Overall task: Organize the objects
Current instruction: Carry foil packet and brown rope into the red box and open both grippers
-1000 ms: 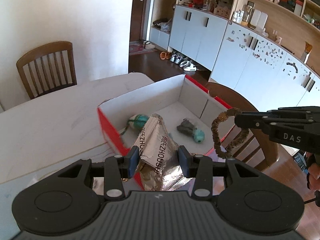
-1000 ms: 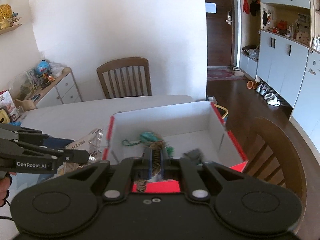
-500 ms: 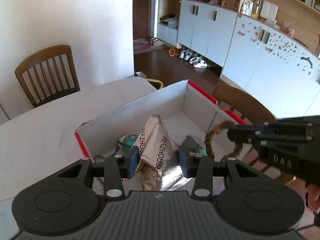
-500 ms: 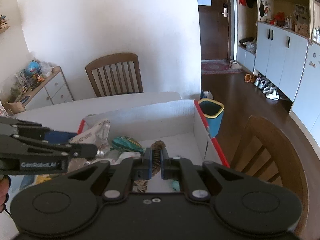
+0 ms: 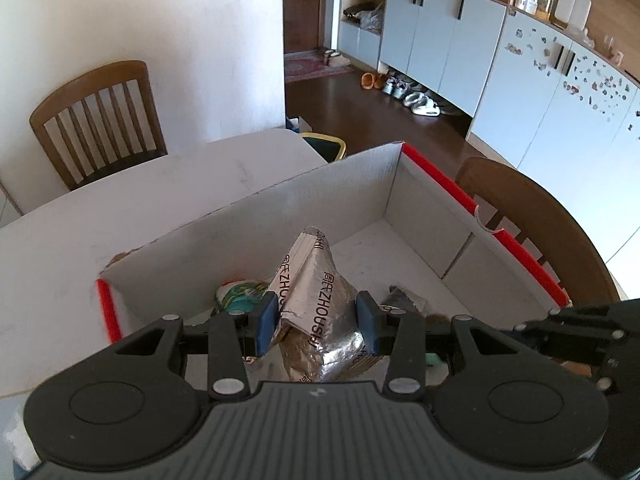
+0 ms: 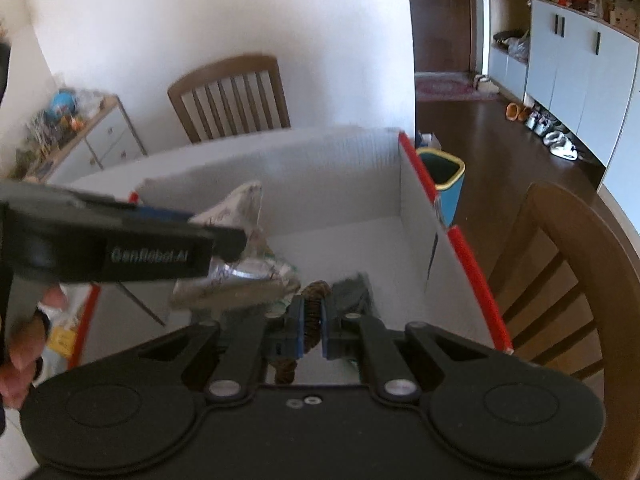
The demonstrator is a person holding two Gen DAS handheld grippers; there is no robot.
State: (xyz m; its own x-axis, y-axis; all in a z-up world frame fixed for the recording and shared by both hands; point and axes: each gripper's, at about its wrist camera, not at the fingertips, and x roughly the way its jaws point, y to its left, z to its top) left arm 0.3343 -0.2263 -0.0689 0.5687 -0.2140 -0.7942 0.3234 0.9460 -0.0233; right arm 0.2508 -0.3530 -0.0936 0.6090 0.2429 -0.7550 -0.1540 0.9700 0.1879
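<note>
Silver foil, creased and printed with "ZHOUSH" beside Chinese characters, fills the gap of the left gripper [image 5: 318, 322], whose blue-padded fingers pinch the snack bag [image 5: 316, 300] from both sides and hold it over the near end of the open cardboard box [image 5: 344, 184]. That box has white corrugated walls with red top edges and sits on the white table [image 5: 132, 208]. Beneath the bag, on the box floor, lie a teal-and-white round item [image 5: 240, 294] and a dark grey piece [image 5: 404, 300], both partly hidden. The right gripper [image 6: 311, 332] has its jaws pressed tight on a brown braided loop [image 6: 314, 304] (a scrunchie, by the look of it), holding it above the box interior, just beside the foil bag. From the right wrist view the left tool's side crosses the frame, its white lettering blurred but readable as "GenRobot.AI", with the person's left hand [image 6: 24, 340] gripping the handle. Wooden chairs [image 5: 100, 120] stand at the table's far side and right edge, and a yellow-rimmed blue bin [image 6: 442, 184] stands on the dark floor beyond the box.
</note>
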